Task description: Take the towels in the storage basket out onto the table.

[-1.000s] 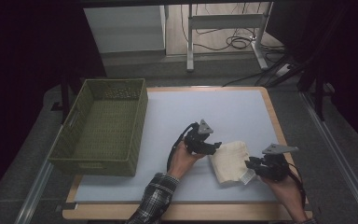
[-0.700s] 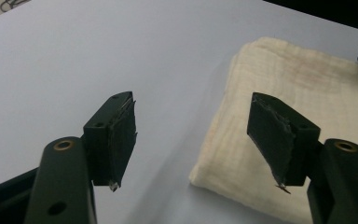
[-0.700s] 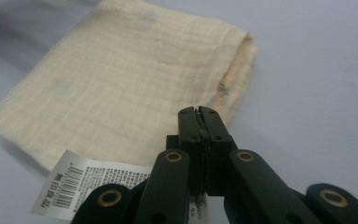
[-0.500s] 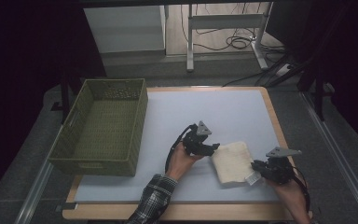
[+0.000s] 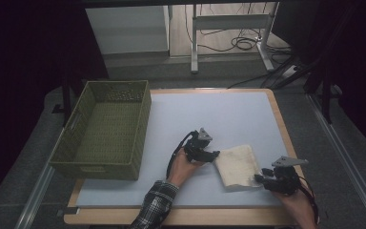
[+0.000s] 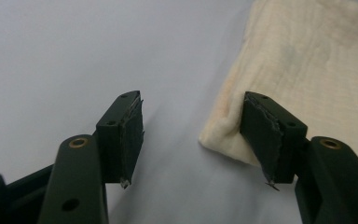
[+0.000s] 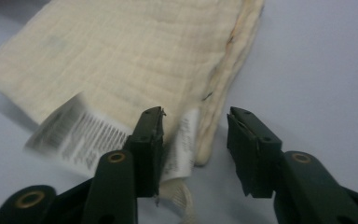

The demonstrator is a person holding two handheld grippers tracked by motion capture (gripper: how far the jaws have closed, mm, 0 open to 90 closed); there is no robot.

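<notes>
I am holding my left gripper [image 5: 213,155] with its two black jaws spread apart, low over the pale blue-grey table mat [image 5: 219,114]. In the left gripper view [image 6: 193,133] one jaw is touching the near corner of the folded cream-coloured woven cloth [image 6: 307,74], while the other is hanging over bare mat, with nothing between them.

I am holding my right gripper [image 5: 259,179] with its jaws open too. In the right gripper view [image 7: 195,149] they are straddling the corner of the cloth [image 7: 135,60], where a white printed care label [image 7: 81,135] is sticking out from under the edge; one jaw is lying over the label and the other is over bare mat just beside the cloth's stitched edge. Neither pair is pinching the fabric.

In the high view the cloth [image 5: 238,164] is lying flat on the mat between my two grippers, near the front edge of the light wooden table [image 5: 281,119].

Further out, a rectangular olive-green woven basket [image 5: 83,162] is sitting on the left side of the table, well apart from the cloth.
</notes>
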